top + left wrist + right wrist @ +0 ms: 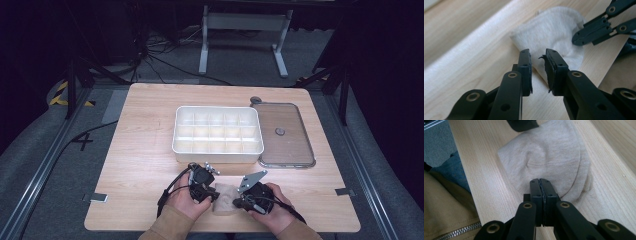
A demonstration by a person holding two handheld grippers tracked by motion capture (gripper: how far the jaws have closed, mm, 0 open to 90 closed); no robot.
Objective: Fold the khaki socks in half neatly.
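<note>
At six o'clock on the table [150, 150] lies a soft, limp cloth [226, 199]. Left gripper [538, 71] stands narrowly parted over its edge; right gripper [540, 195] looks pressed together at its hem. Best pinched at an edge.

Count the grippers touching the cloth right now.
1 for certain. The right gripper is shut at the cloth's near edge, apparently pinching it. The left gripper is open with its jaws astride the cloth's other edge; whether they touch it is unclear.
</note>
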